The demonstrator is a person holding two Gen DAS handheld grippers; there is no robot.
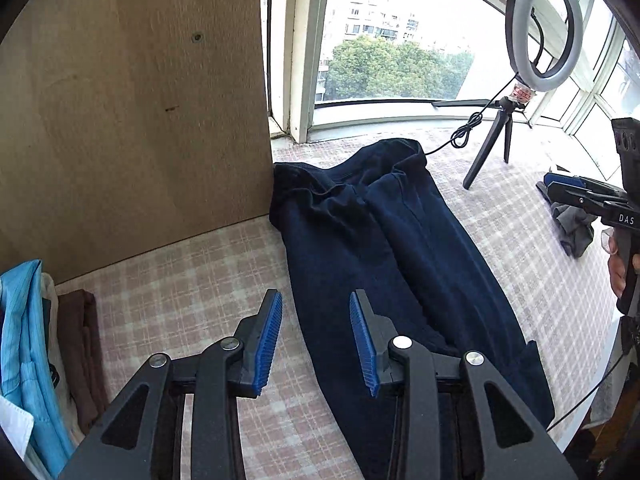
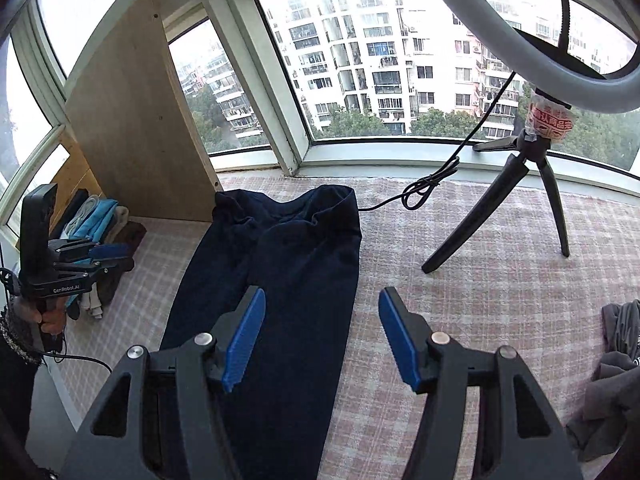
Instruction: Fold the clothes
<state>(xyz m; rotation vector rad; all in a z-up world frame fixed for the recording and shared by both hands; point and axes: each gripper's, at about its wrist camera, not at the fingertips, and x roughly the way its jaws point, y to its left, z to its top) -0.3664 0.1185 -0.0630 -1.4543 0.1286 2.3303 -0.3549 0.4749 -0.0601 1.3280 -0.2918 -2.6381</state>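
Your left gripper [image 1: 316,340] and right gripper [image 2: 322,338] both hang with jaws spread, pinching nothing. The navy garment [image 1: 380,248] lies lengthwise mid-frame on the checked cloth [image 1: 180,280], seemingly folded in half.

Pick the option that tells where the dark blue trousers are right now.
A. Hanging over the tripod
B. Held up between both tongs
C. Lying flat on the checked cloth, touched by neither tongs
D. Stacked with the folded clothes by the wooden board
C: the dark blue trousers lie stretched on the checked cloth, and the left tongs and right tongs stand open with nothing between them.
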